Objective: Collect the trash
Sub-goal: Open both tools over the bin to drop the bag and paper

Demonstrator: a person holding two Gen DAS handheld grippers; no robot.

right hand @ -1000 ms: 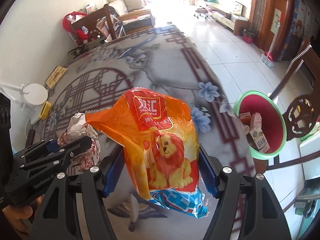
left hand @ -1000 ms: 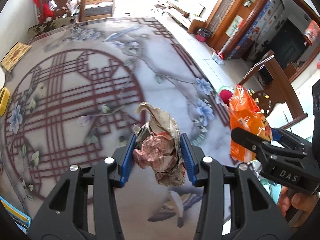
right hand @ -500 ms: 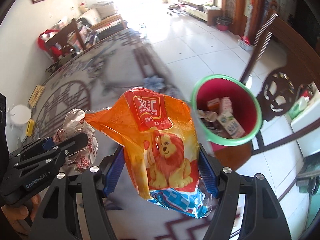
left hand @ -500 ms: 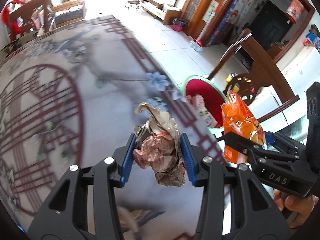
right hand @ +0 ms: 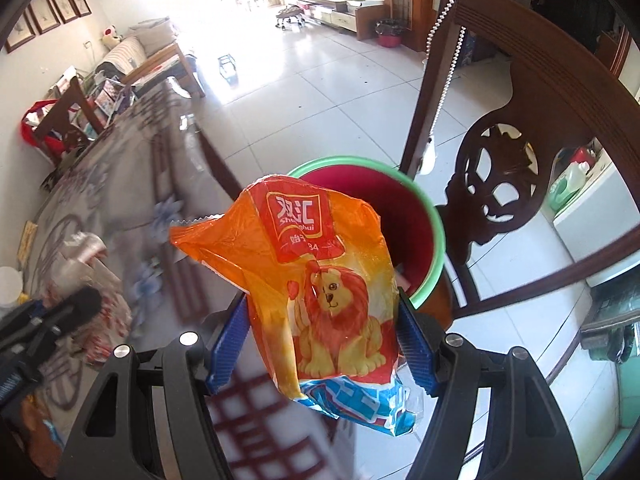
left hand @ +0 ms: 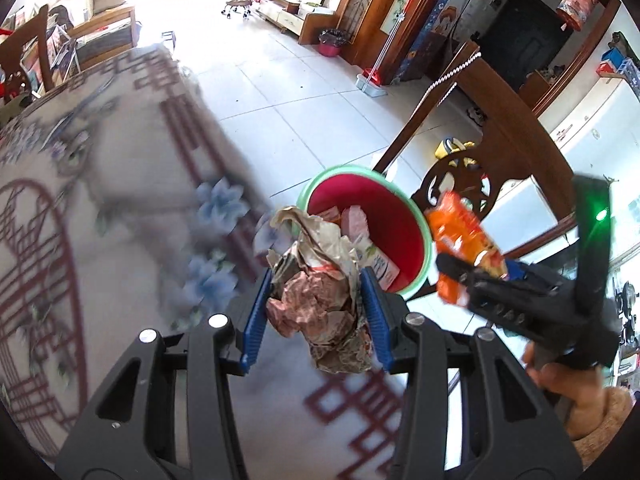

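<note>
Beside one bin (left hand: 416, 216) — two grippers, one wrapper each.

We see the scene through 2 fisheye cameras, each set behind its own gripper and looking forward along the fingers, so close that the black frame fills the bottom. Our left wrist view sits over the table (left hand: 120, 200) edge and faces down and rightward to the red bin (left hand: 362, 200) on the floor, catching the right gripper (left hand: 460, 276) at its right. Our right wrist view hangs nearer the bin (right hand: 416, 216), facing down into it, with the left gripper (right hand: 72, 308) at its left. Both share bin, table edge and wooden chair (right hand: 500, 168)
</note>
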